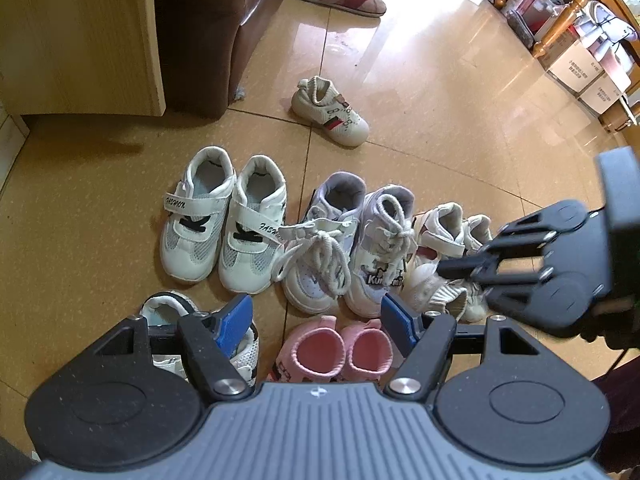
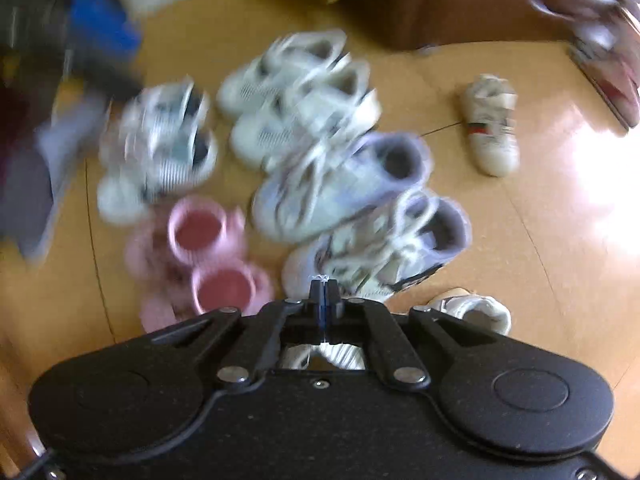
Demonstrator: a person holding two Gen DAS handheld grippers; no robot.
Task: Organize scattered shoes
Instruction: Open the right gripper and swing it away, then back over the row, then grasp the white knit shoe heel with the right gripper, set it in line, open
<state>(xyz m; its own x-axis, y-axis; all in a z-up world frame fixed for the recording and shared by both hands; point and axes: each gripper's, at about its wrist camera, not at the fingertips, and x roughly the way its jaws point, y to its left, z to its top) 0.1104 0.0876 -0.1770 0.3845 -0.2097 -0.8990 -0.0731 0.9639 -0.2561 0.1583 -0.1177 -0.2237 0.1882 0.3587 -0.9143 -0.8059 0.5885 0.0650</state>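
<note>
Blue-padded left tool (image 1: 316,318): spread, holding nothing | right tool (image 2: 324,286): pressed together, empty

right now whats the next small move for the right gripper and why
Probably carry the shut right gripper toward the lone beige shoe and open it for a grasp. That shoe sits apart on the floor, while the white strap pair, laced pair and pink pair already stand side by side.
</note>
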